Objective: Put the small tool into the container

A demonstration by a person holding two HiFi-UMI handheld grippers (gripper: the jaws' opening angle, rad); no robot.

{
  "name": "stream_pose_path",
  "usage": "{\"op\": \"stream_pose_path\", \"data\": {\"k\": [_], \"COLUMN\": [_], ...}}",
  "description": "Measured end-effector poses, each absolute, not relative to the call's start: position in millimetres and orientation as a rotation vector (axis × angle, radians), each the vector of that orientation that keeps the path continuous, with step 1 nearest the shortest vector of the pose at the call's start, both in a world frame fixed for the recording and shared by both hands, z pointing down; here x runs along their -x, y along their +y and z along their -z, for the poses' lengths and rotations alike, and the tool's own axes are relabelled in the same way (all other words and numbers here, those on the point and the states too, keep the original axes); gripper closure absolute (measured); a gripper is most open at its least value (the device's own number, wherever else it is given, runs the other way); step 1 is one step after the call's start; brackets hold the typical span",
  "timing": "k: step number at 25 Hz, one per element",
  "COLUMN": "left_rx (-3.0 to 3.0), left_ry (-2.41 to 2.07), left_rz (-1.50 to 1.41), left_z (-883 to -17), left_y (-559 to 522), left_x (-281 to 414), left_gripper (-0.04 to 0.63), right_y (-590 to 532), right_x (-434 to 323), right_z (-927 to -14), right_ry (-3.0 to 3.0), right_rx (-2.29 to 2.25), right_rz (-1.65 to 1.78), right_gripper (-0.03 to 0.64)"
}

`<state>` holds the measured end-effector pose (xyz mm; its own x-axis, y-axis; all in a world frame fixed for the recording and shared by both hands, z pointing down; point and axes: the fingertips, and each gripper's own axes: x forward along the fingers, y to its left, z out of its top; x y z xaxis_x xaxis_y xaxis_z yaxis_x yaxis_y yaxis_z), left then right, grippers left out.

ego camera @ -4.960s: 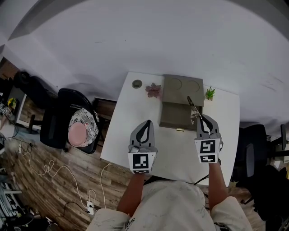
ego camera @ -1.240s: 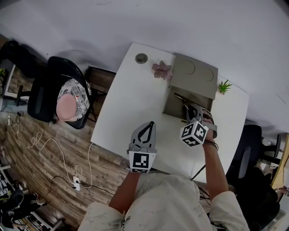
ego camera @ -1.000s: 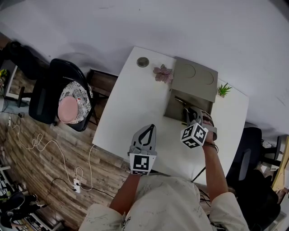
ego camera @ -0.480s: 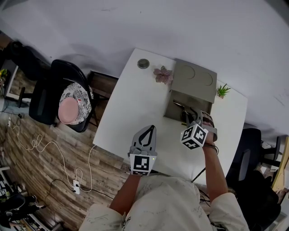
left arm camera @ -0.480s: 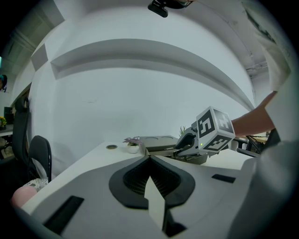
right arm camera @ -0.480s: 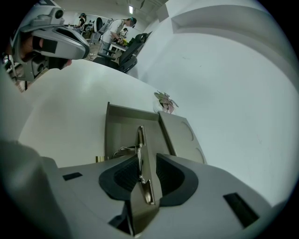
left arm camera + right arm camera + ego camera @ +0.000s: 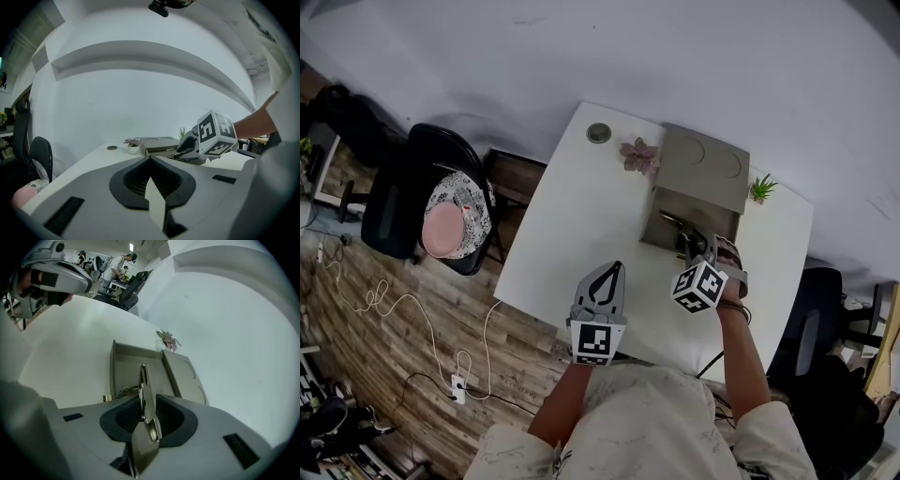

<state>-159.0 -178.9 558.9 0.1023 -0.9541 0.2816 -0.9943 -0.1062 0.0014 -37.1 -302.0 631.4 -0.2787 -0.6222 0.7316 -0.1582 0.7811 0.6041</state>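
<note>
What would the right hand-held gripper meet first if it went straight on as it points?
The right hand-held gripper has the small metal tool between its jaws, which have just been opening, then closing slightly. Beyond it, probably the floor of the open grey container.

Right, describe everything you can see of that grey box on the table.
The box is a flat, olive-grey, matte rectangular case lying open on the white table: a shallow tray nearest the person, its hinged lid folded back beyond, showing two round impressions. A small brass-coloured clasp sits at the tray's front edge. A thin metal tool reaches over the tray; whether it touches is unclear. A pink potted plant stands by the lid's left corner.
</note>
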Motion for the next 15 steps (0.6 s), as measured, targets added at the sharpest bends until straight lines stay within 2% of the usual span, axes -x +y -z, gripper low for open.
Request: {"op": "stream_pose_path", "data": {"k": [15], "left_rx": [-2.197], "left_ry": [-1.958], "left_rz": [-0.304], "left_z": [-555.4], "left_y": [-174.4], "left_x": [155.4], "left_gripper": [0.589], "right_y": [-292.9], "right_x": [38.4], "right_z": [-627.8], "right_ry": [-1.835], "right_rx": [-0.603], "right_rz": [0.475], "right_gripper": [0.522]}}
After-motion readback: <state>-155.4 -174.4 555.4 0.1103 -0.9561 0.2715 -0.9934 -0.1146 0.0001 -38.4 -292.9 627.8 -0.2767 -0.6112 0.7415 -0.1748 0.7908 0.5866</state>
